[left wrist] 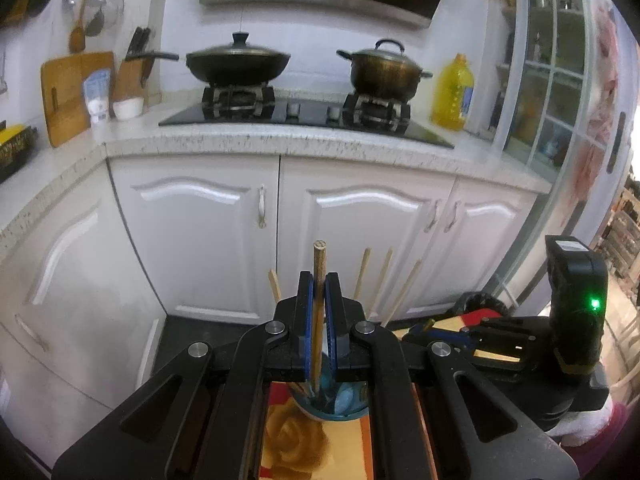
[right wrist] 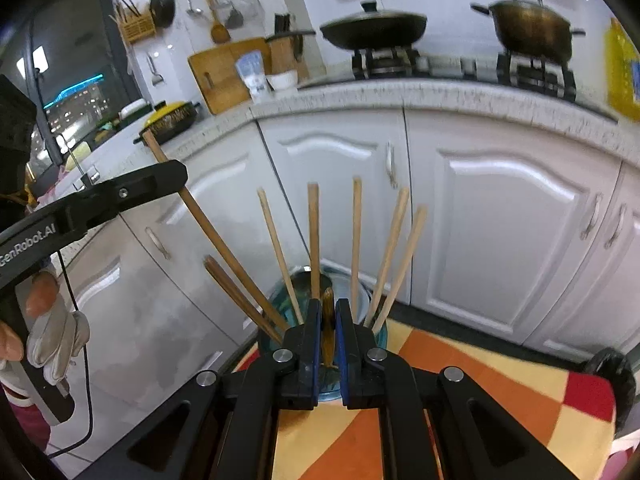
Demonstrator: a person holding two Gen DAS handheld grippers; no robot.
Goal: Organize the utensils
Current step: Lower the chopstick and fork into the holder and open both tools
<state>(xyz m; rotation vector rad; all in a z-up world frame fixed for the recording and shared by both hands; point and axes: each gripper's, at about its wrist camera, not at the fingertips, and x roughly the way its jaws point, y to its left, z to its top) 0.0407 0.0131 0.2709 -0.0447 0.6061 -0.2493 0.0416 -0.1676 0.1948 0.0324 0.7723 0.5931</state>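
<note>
The left claw (left wrist: 319,292) and right claw (right wrist: 328,320) are matt black plastic with blue pad liners and bright metal pivot pins; the left grips a rough-grained, unfinished wooden chopstick (left wrist: 319,276), the right a glossy brown utensil handle (right wrist: 329,320). The holder (right wrist: 360,292) is translucent blue-green glass or plastic, standing on a smooth printed cloth (right wrist: 460,368) in orange, yellow and red. Behind the holder, the cabinet doors (right wrist: 500,232) are glossy white, and the worktop (right wrist: 400,96) above them is polished speckled stone.
</note>
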